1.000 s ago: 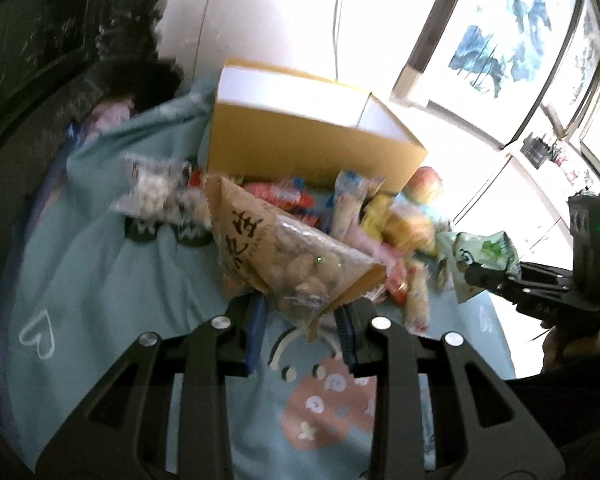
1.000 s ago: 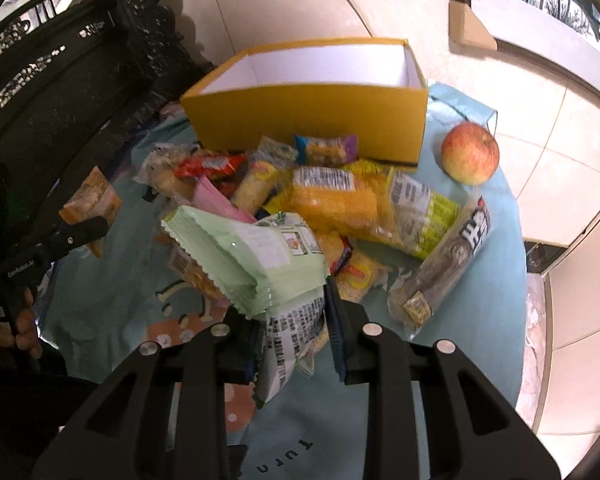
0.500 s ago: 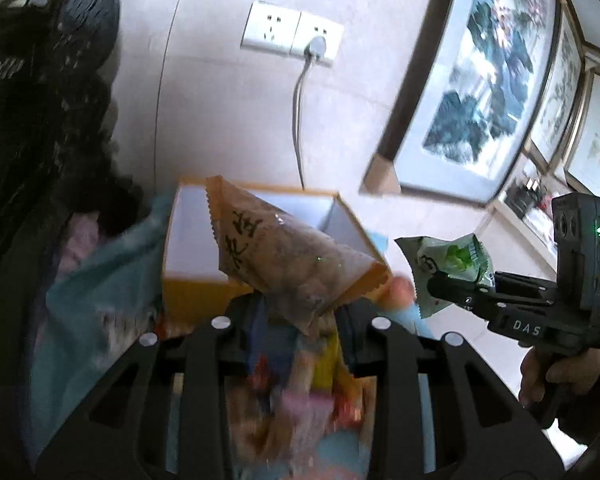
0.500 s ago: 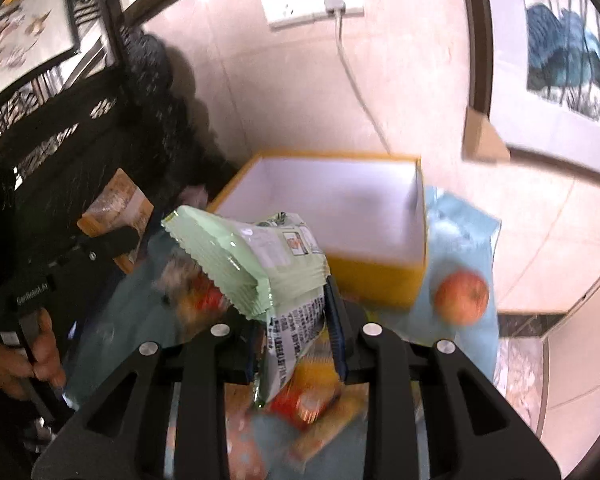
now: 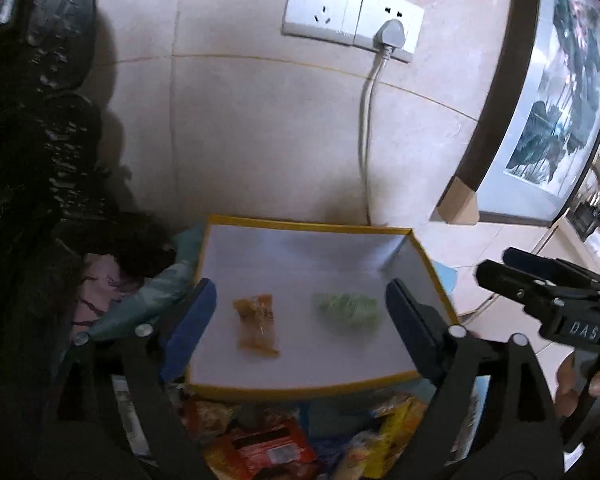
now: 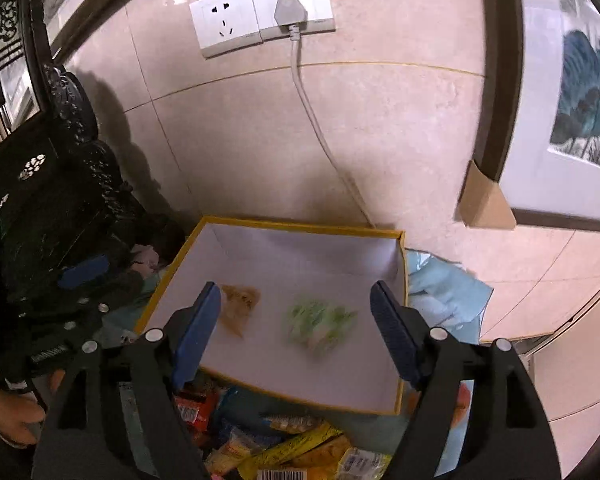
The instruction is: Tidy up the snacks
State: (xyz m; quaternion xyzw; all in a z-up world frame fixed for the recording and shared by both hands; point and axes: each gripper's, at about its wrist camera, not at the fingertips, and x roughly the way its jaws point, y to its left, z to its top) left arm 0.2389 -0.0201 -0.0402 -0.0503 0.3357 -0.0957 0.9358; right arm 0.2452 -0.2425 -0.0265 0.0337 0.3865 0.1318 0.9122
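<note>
— Snacks piled (image 6: 296, 452) below the box: readable?
— Blurred, cut off. Inside the yellow box (image 5: 300, 394): orange packet (image 5: 257, 326), green packet (image 5: 348, 312).
— Fingers?
— Left gripper (image 5: 300, 316) and right gripper (image 6: 296, 320) spread, empty.

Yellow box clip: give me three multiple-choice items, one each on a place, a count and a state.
1. Where does the green packet lie?
A. inside the yellow box
B. in the snack pile
C. in a hand-held gripper

2. How many packets are in the box?
A. one
B. two
C. four

3. How is the left hand-held gripper?
A. shut on a packet
B. open, holding nothing
C. out of view

Key: 1 A, it rests on the white floor beside the orange packet; 2 B, only those two show; 3 B, its fingers stand wide apart.
</note>
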